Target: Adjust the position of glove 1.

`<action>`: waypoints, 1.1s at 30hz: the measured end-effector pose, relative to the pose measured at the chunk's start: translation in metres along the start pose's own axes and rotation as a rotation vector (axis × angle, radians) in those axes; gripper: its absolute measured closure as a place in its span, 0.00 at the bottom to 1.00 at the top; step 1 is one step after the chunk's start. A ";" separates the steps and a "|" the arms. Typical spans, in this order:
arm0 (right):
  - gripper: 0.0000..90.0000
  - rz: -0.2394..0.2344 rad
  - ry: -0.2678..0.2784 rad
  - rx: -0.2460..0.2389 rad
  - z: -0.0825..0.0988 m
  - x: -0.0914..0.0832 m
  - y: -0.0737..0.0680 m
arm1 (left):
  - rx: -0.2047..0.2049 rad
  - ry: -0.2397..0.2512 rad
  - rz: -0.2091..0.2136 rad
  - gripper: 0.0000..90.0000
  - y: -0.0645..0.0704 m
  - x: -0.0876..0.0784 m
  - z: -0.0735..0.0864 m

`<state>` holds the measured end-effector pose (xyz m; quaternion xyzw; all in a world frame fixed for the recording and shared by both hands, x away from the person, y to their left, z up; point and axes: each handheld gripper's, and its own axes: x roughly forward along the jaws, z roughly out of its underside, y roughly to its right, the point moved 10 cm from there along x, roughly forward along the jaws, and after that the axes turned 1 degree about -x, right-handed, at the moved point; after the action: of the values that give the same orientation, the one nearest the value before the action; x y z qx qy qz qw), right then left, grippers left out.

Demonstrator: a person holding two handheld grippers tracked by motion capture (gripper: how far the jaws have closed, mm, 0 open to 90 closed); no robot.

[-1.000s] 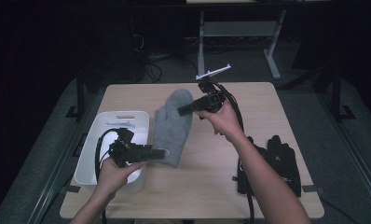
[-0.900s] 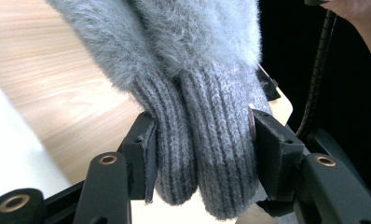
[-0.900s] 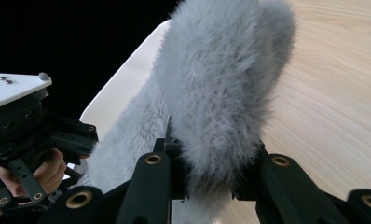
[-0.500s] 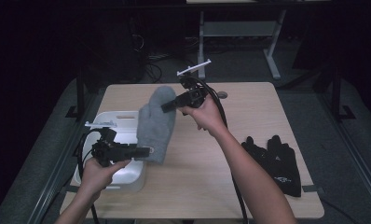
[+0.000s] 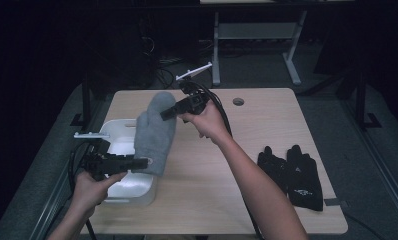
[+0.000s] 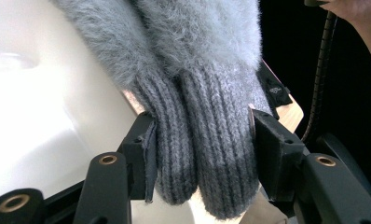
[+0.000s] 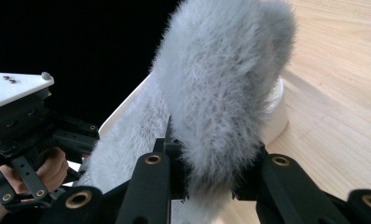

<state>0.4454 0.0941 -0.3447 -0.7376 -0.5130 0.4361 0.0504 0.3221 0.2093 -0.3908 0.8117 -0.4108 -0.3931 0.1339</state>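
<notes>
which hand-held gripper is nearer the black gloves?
Right. The right hand-held gripper grips the grey mitten mid-table, left of the black gloves. The left hand-held gripper clamps the cuff over the white bin, farther away.

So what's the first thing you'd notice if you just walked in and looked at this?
The fluffy grey knitted mitten stands out, stretched in the air between the left gripper, shut on its ribbed cuff, and the right gripper, shut on its furry tip. It hangs partly over the white plastic bin at the wooden table's left. A pair of black gloves lies on the right.
</notes>
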 end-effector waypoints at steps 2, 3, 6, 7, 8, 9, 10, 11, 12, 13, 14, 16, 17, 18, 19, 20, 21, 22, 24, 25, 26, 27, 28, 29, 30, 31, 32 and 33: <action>0.80 -0.004 -0.002 -0.003 -0.002 0.004 -0.003 | -0.004 0.007 -0.003 0.52 -0.002 -0.003 0.001; 0.80 -0.007 -0.008 -0.004 -0.002 0.006 -0.004 | -0.012 0.009 -0.006 0.52 -0.003 -0.005 0.002; 0.80 -0.008 -0.019 -0.011 -0.003 0.013 -0.006 | -0.018 0.011 -0.014 0.52 -0.007 -0.009 0.005; 0.80 -0.014 -0.019 -0.010 -0.003 0.015 -0.007 | -0.019 0.011 -0.014 0.52 -0.009 -0.010 0.006; 0.80 -0.014 -0.023 -0.009 -0.004 0.017 -0.007 | -0.025 0.020 -0.015 0.52 -0.010 -0.011 0.006; 0.80 -0.016 -0.022 -0.011 -0.004 0.020 -0.007 | -0.022 0.016 -0.019 0.52 -0.012 -0.012 0.008; 0.80 -0.018 -0.025 -0.007 -0.004 0.022 -0.008 | -0.027 0.016 -0.020 0.52 -0.013 -0.013 0.009; 0.80 -0.019 -0.027 -0.003 -0.004 0.024 -0.009 | -0.028 0.018 -0.021 0.52 -0.015 -0.014 0.010; 0.80 -0.020 -0.029 -0.002 -0.004 0.026 -0.009 | -0.031 0.016 -0.022 0.52 -0.016 -0.015 0.011; 0.80 -0.019 -0.033 -0.007 -0.004 0.028 -0.009 | -0.030 0.014 -0.023 0.52 -0.018 -0.016 0.012; 0.80 -0.016 -0.037 -0.007 -0.004 0.030 -0.009 | -0.038 0.016 -0.023 0.52 -0.018 -0.017 0.013; 0.80 -0.020 -0.041 -0.008 -0.004 0.033 -0.010 | -0.045 0.019 -0.025 0.52 -0.020 -0.018 0.014; 0.80 -0.022 -0.041 -0.008 -0.005 0.035 -0.011 | -0.049 0.021 -0.027 0.52 -0.021 -0.019 0.014; 0.80 -0.022 -0.043 -0.009 -0.005 0.036 -0.011 | -0.048 0.018 -0.029 0.52 -0.023 -0.020 0.015; 0.80 -0.025 -0.046 -0.011 -0.005 0.038 -0.012 | -0.050 0.020 -0.030 0.52 -0.024 -0.020 0.015; 0.80 -0.021 -0.046 -0.009 -0.006 0.039 -0.012 | -0.054 0.021 -0.031 0.52 -0.025 -0.021 0.016; 0.80 -0.026 -0.048 -0.006 -0.006 0.041 -0.012 | -0.059 0.022 -0.033 0.52 -0.026 -0.021 0.016; 0.80 -0.022 -0.053 -0.009 -0.006 0.042 -0.011 | -0.060 0.023 -0.034 0.52 -0.027 -0.021 0.017; 0.80 -0.020 -0.061 -0.003 -0.005 0.045 -0.011 | -0.060 0.014 -0.037 0.52 -0.030 -0.020 0.020; 0.80 -0.022 -0.060 -0.002 -0.005 0.047 -0.011 | -0.067 0.017 -0.037 0.52 -0.032 -0.020 0.020; 0.80 -0.019 -0.061 -0.003 -0.005 0.049 -0.010 | -0.072 0.020 -0.035 0.52 -0.033 -0.019 0.021; 0.80 -0.020 -0.062 0.000 -0.005 0.051 -0.009 | -0.071 0.014 -0.035 0.52 -0.035 -0.019 0.022; 0.80 -0.019 -0.068 0.000 -0.004 0.053 -0.009 | -0.075 0.014 -0.036 0.52 -0.036 -0.018 0.023; 0.80 -0.018 -0.071 -0.003 -0.003 0.054 -0.008 | -0.078 0.012 -0.037 0.52 -0.038 -0.018 0.024; 0.80 -0.019 -0.074 0.001 -0.003 0.056 -0.008 | -0.085 0.012 -0.035 0.52 -0.039 -0.018 0.025; 0.80 -0.017 -0.077 0.005 -0.003 0.058 -0.008 | -0.089 0.013 -0.037 0.52 -0.040 -0.018 0.026; 0.80 -0.016 -0.081 0.004 -0.002 0.059 -0.007 | -0.090 0.013 -0.039 0.52 -0.042 -0.018 0.027; 0.80 -0.019 -0.082 0.007 -0.002 0.061 -0.007 | -0.092 0.015 -0.037 0.52 -0.043 -0.018 0.028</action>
<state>0.4477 0.1469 -0.3759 -0.7141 -0.5199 0.4675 0.0359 0.3193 0.2532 -0.4227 0.8149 -0.3764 -0.4080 0.1667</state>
